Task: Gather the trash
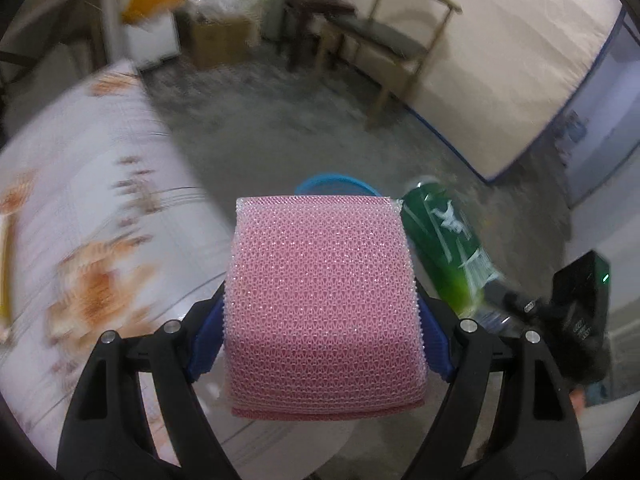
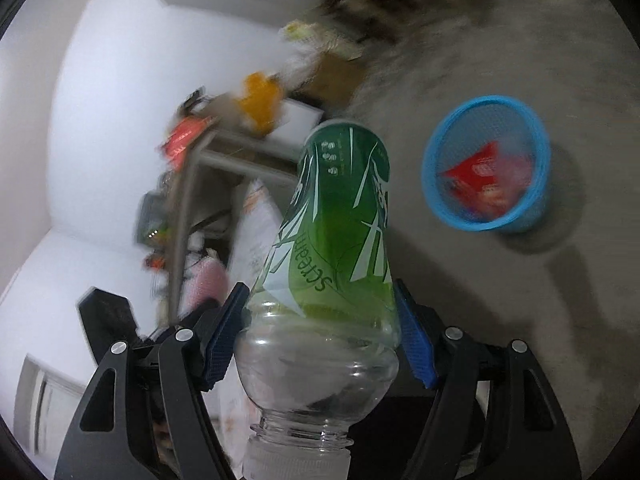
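My left gripper (image 1: 320, 336) is shut on a folded pink mesh sponge (image 1: 322, 300), which fills the middle of the left wrist view. Just past the sponge's top edge the rim of a blue bin (image 1: 340, 183) peeks out on the floor. My right gripper (image 2: 318, 340) is shut on a clear plastic bottle with a green label (image 2: 340, 220), cap end toward the camera. The same bottle (image 1: 444, 244) and the right gripper's black body (image 1: 580, 320) show at the right of the left wrist view. The blue mesh bin (image 2: 488, 164) stands on the grey floor to the right, with red wrappers (image 2: 480, 176) inside.
A table with a floral cloth (image 1: 88, 216) lies at the left. A wooden chair (image 1: 400, 40) and a dark stool (image 1: 312, 20) stand at the back, beside a covered mattress (image 1: 500, 60). Cardboard boxes (image 1: 224, 40) and orange clutter (image 2: 260, 100) sit near the wall. The scene is motion-blurred.
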Motion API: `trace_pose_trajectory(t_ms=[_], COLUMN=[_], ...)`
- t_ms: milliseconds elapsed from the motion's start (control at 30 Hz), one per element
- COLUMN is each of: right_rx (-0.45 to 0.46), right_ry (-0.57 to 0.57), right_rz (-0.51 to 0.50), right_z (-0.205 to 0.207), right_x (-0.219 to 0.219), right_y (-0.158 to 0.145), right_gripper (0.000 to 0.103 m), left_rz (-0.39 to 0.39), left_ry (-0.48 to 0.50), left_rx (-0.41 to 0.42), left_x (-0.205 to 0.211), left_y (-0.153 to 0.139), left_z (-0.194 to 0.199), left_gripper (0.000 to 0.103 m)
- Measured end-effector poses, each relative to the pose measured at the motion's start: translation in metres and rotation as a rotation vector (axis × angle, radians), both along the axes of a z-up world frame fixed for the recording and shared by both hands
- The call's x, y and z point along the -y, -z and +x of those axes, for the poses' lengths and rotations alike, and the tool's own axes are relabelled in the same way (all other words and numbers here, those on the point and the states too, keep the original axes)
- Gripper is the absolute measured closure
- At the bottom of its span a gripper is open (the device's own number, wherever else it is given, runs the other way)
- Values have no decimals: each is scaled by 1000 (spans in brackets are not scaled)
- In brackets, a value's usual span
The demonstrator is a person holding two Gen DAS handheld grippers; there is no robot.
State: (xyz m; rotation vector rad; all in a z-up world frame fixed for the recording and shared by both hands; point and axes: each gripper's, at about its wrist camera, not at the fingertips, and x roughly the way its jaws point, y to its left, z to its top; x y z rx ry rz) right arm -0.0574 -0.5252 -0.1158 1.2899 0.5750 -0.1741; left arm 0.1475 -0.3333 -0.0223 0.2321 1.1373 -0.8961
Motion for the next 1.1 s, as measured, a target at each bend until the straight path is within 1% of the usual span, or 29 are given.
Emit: trace_pose_trajectory(t_ms=[67,133,167,233,267,300,333,367,400,433,500,567,667,700,767,800,900,1000,1100], right_rx=[-42,-78,-96,-101,-112,-125,-116,-115,-175,-223,-266,-257,-258,-252,-238,-235,-226,-219,-214], right_ry=[24,38,45,43,54,84,89,74,69,71,69,61,58,61,78,85,97,102,103], right_rz=[20,24,30,24,20,12,-6,-32,-69,-77,-55,-37,-28,-18,-1,1,4,-3,-12], right_z=[2,13,22,37,45,55,65,75,87,92,90,83,64,59,42,40,19,2,-9], right_x=[15,29,39,55,63,77,85,91,98,100,103,95,86,84,76,75,64,54,42], right_y=[14,28,34,45,50,59,66,73,87,98,116,127,133,134,133,131,124,112,100], right_gripper=[34,34,34,33,33,33,27,24,24,24,24,24,24,24,24,24,24,24,24], left_rz=[25,58,63,52,42,28,16,26,39,69,82,69,69,59,35,12,-32,-94,-138], left_ry=[29,57,66,76,66,54,38,23,10,-25,-64,-56,-24,-17,-16,-21,-41,-59,-92], left_rx=[-44,-70,-73,-74,-72,-76,-88,-91,-86,-75,-85,-101,-56,-34,-21,-14,3,33,55], left_x=[29,63,77,104,116,128,142,153,157,160,152,141,119,108,92,77,41,-13,-53], left_y=[13,27,31,37,39,41,47,54,59,67,74,72,58,49,35,24,3,-20,-32], left_z=[7,13,16,23,29,35,45,53,55,61,65,62,57,56,58,58,55,43,30], left_gripper=[26,26,26,24,23,17,15,15,15,15,15,15,15,15,15,15,15,15,15])
